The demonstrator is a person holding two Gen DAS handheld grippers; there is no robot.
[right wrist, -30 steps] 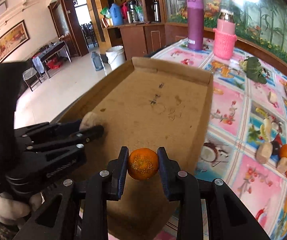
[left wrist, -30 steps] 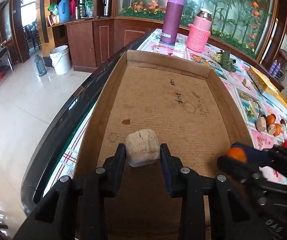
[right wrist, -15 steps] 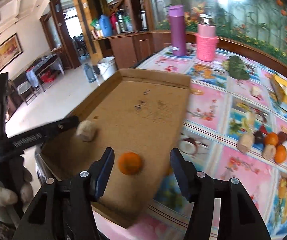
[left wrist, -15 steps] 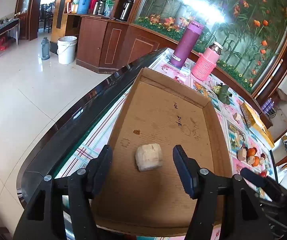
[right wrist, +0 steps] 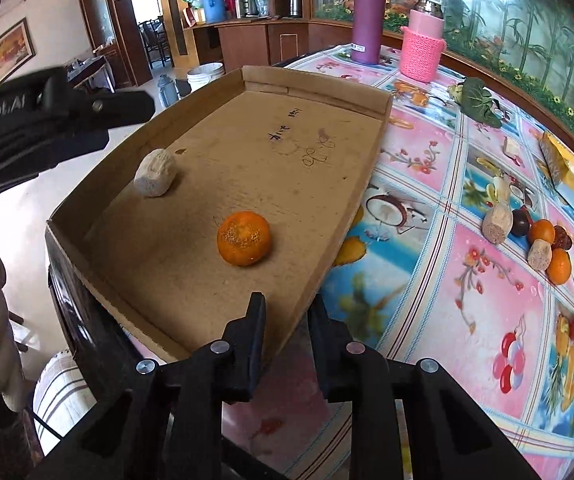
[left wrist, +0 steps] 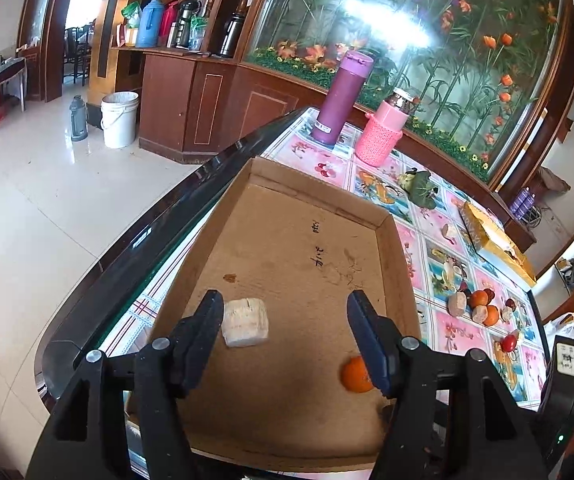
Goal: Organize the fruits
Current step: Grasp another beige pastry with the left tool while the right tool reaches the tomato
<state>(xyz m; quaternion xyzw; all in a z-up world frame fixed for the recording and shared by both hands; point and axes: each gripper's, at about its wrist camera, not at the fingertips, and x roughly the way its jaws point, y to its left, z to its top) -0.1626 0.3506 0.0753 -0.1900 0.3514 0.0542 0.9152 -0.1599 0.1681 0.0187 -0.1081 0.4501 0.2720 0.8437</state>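
Observation:
A shallow cardboard tray (left wrist: 397, 248) (right wrist: 379, 128) lies on the table. In it rest a pale beige chunk (left wrist: 245, 322) (right wrist: 155, 172) and an orange (left wrist: 355, 374) (right wrist: 244, 238). My left gripper (left wrist: 285, 320) is wide open and empty, raised above the tray's near end; the chunk lies by its left finger. My right gripper (right wrist: 287, 312) is empty, its jaws a narrow gap apart, pulled back over the tray's near right corner. More fruit (right wrist: 543, 236) (left wrist: 481, 306) lies in a loose group on the tablecloth to the right.
A purple flask (left wrist: 341, 98) (right wrist: 368, 16) and a pink-sleeved bottle (left wrist: 383, 132) (right wrist: 423, 46) stand beyond the tray. A green leafy item (right wrist: 479, 102) and a yellow packet (left wrist: 495, 236) lie at the right. The table's dark edge (left wrist: 127, 252) runs along the left.
Both grippers let go: the chunk and the orange now lie in the tray. Both grippers pulled back and up. The right jaws have since narrowed.

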